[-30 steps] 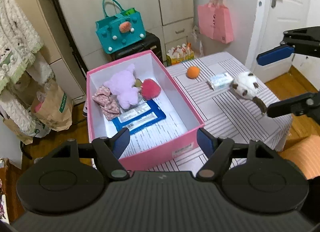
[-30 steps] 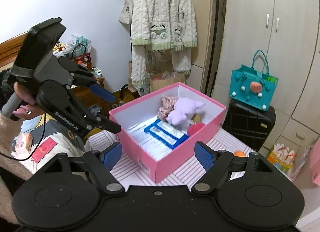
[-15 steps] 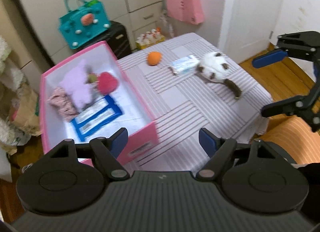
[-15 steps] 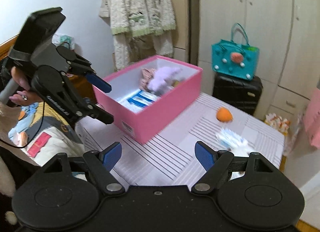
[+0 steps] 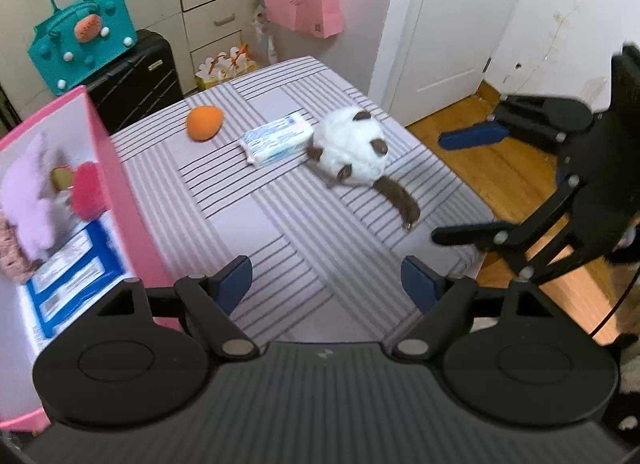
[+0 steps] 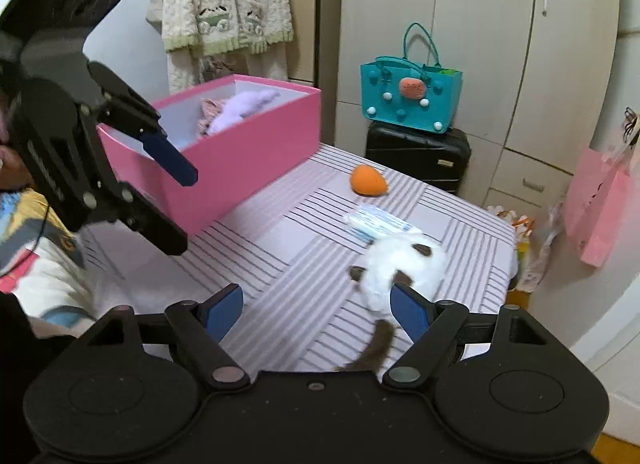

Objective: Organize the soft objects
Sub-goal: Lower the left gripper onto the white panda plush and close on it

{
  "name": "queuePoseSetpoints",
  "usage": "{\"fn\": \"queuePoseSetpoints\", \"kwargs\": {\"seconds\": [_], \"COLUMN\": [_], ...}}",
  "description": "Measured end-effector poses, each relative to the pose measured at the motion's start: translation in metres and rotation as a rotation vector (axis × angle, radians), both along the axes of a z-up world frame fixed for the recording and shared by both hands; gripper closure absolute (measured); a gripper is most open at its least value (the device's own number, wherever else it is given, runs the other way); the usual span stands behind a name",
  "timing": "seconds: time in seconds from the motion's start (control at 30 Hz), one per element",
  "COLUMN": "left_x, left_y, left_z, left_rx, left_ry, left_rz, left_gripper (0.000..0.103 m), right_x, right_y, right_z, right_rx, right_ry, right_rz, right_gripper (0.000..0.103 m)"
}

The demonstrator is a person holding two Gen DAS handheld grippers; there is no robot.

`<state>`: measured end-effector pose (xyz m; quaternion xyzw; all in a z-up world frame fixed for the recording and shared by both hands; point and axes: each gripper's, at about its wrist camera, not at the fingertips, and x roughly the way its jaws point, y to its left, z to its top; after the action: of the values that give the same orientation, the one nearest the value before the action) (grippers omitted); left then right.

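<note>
Right wrist view: right gripper (image 6: 316, 314) spread wide, empty, low over striped table (image 6: 280, 256) — white plush cat (image 6: 404, 268) just beyond one fingertip. Left gripper (image 5: 326, 284) likewise agape, holding nothing. Beside pink box (image 6: 248, 160): orange ball (image 6: 369, 180), tissue pack (image 6: 378, 222).

On table (image 5: 304, 224): one white-and-brown plush toy (image 5: 352, 154), one orange sponge (image 5: 204, 122), one tissue pack (image 5: 277, 138). One pink box (image 6: 248, 152), left. Two grippers: left gripper (image 5: 326, 284), right gripper (image 6: 316, 306).
</note>
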<state>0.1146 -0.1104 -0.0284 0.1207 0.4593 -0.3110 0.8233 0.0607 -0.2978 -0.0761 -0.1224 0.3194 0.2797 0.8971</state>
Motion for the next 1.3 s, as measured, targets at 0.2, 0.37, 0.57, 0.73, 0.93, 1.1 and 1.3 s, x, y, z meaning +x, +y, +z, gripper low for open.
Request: {"fn": "queuePoseSetpoints", "kwargs": {"seconds": [0.2,0.37,0.57,0.73,0.93,1.1,1.3], "left_x": [0.023,0.036,0.053,0.067,0.083,0.090,0.092], "left_y": [-0.016,-0.028,-0.039,-0.050,-0.061,-0.064,-0.072], "left_z": [-0.021,-0.040,-0.060,-0.076,-0.089,-0.098,-0.105], "left_rx": [-0.096,-0.180,-0.269,-0.351,-0.398,-0.438,-0.413], "left_ry": [-0.007,-0.047,-0.107,-0.062,-0.010,0.045,0.060], "left_rz": [0.025,0.052,0.122,0.152,0.164,0.163,0.160], "left_gripper": [0.022,0.022,0.021,0.021,0.023,0.041,0.047], "right_x": [0.018,0.036,0.047,0.055,0.068,0.080,0.079], "right_y": [-0.009,-0.019,-0.023,-0.015,-0.013,-0.019,-0.020], "right_z": [-0.027,-0.052,-0.070,-0.076,-0.079,-0.083,-0.084], "right_rx": [-0.009,0.013,0.055,0.029,0.043,0.132,0.169], "right_ry": [-0.077,-0.131,-0.137,-0.137,-0.097,-0.010,-0.007], "right_rz": [-0.025,-0.074,-0.117,-0.144,-0.137,-0.170,-0.228], "right_gripper": [0.019,0.018,0.018,0.013,0.013,0.027,0.039]}}
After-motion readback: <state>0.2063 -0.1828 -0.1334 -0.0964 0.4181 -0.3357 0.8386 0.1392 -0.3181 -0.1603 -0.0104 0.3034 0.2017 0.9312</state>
